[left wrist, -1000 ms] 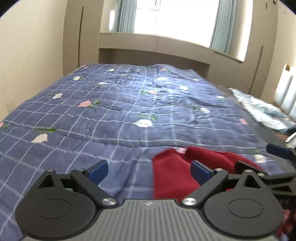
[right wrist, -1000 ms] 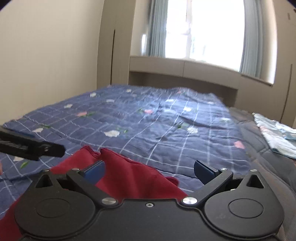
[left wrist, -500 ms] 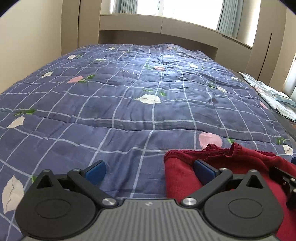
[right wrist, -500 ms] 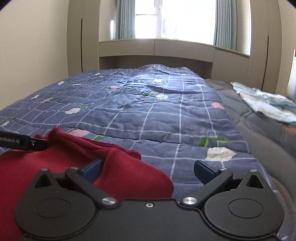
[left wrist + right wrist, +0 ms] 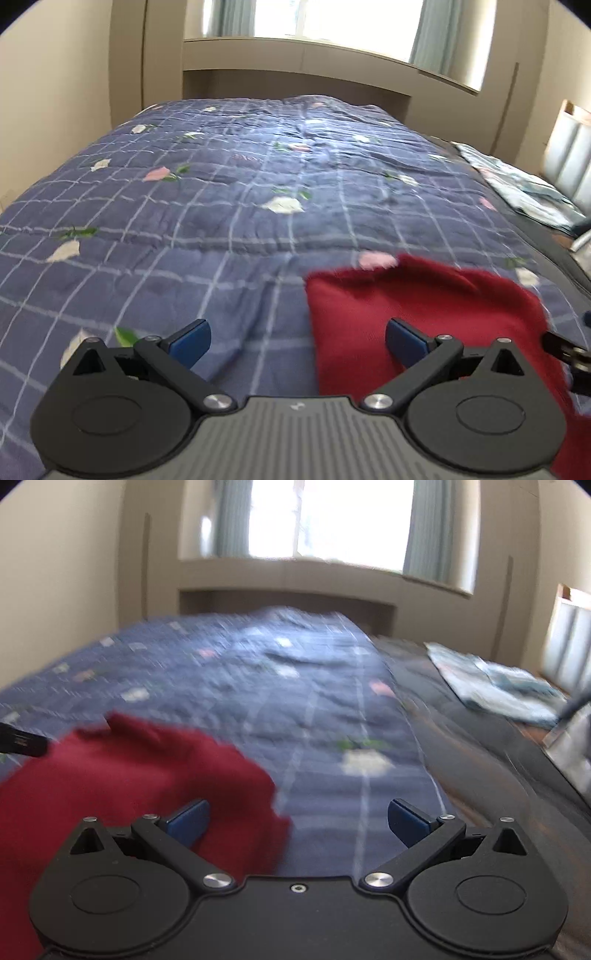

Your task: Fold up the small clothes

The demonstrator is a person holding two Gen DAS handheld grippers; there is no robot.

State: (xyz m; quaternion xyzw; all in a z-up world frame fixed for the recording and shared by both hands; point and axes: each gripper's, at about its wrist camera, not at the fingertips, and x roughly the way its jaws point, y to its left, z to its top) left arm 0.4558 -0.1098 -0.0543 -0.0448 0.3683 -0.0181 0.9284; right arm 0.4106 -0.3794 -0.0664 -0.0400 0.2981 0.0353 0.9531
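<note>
Left gripper [image 5: 297, 341]: your fingers spread wide, gripping nothing, right pad over the cloth.
Right gripper [image 5: 298, 821]: also wide apart, left pad above the cloth.
Red garment [image 5: 417, 306]: lies on the blue checked quilt [image 5: 221, 206], near its right edge.

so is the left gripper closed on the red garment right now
No, the left gripper stands wide open, and the red garment lies on the blue quilt around its right finger only.

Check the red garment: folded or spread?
Cannot tell. The red garment lies bunched on the quilt, near edge hidden, both views blurred.
</note>
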